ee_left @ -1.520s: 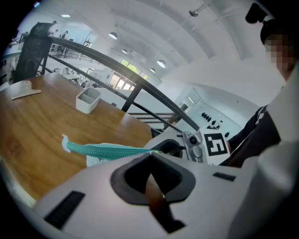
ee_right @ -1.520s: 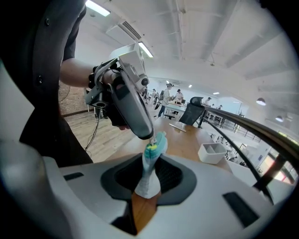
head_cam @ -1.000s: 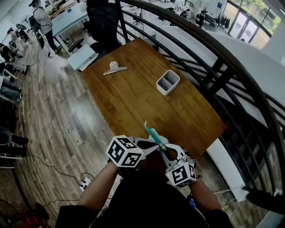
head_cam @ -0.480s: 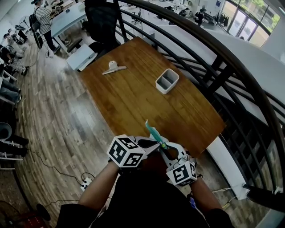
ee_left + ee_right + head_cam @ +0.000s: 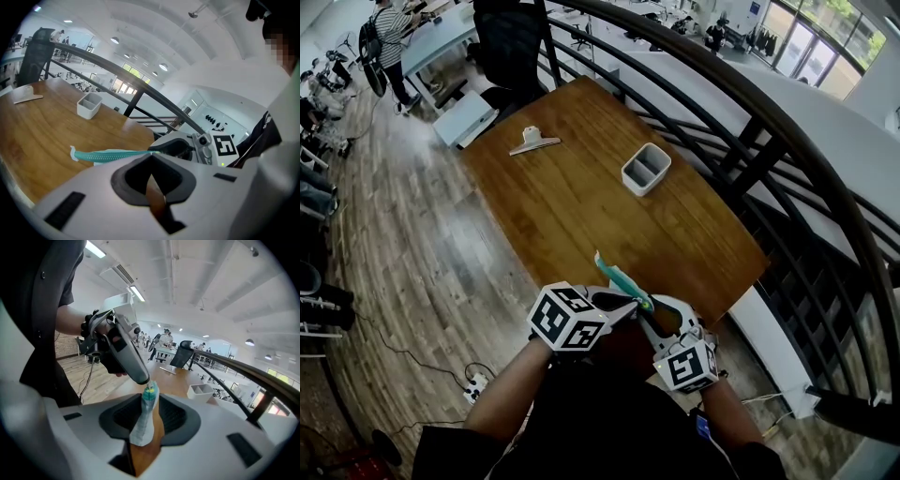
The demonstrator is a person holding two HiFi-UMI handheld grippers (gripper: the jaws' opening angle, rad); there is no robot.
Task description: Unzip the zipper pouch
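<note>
Head view: a person held the zipper pouch (image 5: 617, 279) in the air between two hand-held grippers, close to the body and over the near edge of a wooden table (image 5: 581, 187). The pouch's teal zip ran up and away from the person toward the table's middle. The left gripper (image 5: 630, 306) met the zip at its near end and the right gripper (image 5: 652, 319) sat just below and to the right of that end, so both tools crowded one end and the far tip hung free. Left gripper view: the jaws were pressed fully together at the point where the teal strip ended, apparently on the slider. The zip stretched level to the left, away from the tips, with its teeth looking closed. Right gripper view: the jaws had just been opening and stood part-way apart. The pouch's pale body rose upright between them, with a gap showing on one side, so they no longer clamped it. The left gripper's tip touched the teal top edge. The next move likely turned on the zip's line: the slider would have to travel along that long axis toward the free far tip, and the right gripper was the nearer one to steady the body.
</note>
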